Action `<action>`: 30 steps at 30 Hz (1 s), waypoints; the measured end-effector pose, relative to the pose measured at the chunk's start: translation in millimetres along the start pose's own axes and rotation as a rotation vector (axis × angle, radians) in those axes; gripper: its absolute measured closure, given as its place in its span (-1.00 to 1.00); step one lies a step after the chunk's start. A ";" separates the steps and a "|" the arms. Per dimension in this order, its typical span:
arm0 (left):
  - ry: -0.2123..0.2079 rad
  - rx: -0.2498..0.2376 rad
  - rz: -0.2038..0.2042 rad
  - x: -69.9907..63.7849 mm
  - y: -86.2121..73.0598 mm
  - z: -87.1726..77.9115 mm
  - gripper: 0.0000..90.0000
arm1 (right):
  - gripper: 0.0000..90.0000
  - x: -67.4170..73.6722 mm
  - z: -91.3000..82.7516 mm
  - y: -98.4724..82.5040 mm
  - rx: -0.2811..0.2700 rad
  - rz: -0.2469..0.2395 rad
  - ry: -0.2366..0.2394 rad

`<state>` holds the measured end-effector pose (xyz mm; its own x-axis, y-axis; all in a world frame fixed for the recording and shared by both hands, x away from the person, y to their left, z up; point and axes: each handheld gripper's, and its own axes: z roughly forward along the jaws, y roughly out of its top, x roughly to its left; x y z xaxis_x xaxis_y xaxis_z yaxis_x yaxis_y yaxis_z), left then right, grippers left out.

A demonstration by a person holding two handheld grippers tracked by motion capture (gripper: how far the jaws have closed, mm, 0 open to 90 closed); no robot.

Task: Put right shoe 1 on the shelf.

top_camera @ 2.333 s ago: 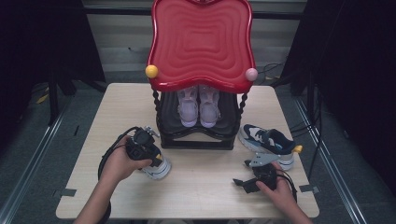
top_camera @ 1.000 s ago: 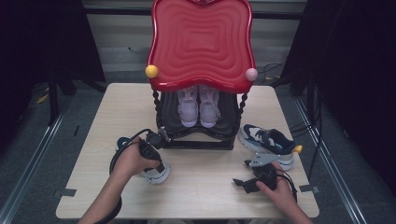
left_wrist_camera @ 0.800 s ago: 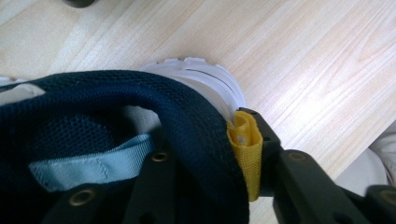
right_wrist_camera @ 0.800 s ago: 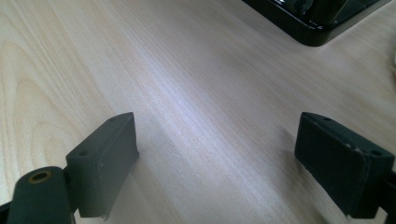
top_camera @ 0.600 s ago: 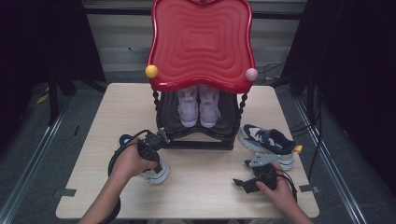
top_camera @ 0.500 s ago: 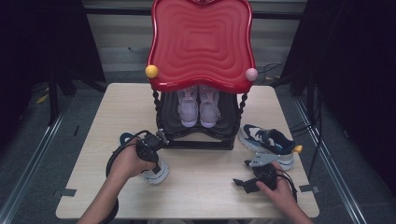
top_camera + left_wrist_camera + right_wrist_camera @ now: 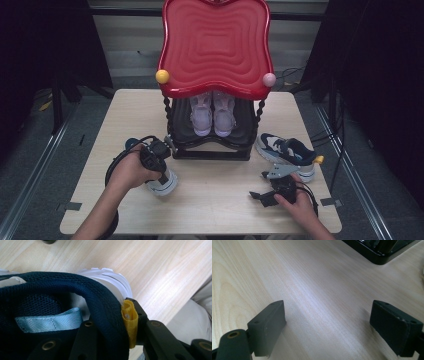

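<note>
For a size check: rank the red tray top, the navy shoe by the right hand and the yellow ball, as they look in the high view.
1. Red tray top, largest, though nearest the camera.
2. Navy shoe.
3. Yellow ball, smallest.

bare tabletop [image 7: 220, 195] between hands, shoe rack [image 7: 212, 145] blocking behind

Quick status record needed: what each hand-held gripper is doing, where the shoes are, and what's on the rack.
left hand-held gripper: shut on the heel collar of the navy sneaker, beside its yellow pull tab
right hand-held gripper: open, nothing between its jaws, low over the table
second sneaker: on the table, right of the rack
rack: black lower shelf holds a pale pair of shoes; red top
</note>
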<state>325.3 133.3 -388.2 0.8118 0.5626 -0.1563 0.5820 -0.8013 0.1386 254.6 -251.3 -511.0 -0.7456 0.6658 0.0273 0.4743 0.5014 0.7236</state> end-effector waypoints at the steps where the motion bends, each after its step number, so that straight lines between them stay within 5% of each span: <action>1: -0.001 0.002 0.009 -0.2 0.3 -2.1 0.62 | -0.72 -0.2 0.0 0.0 -0.001 -0.002 0.000; 30: 0.017 0.025 0.088 -12.1 5.4 -65.4 0.62 | -0.72 0.0 -0.1 0.1 -0.002 0.002 -0.001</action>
<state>321.8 135.4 -321.6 0.8608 0.4926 -0.1281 0.5068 -0.8527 0.1267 254.6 -251.3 -510.8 -0.7443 0.6672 0.0278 0.4747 0.4994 0.7247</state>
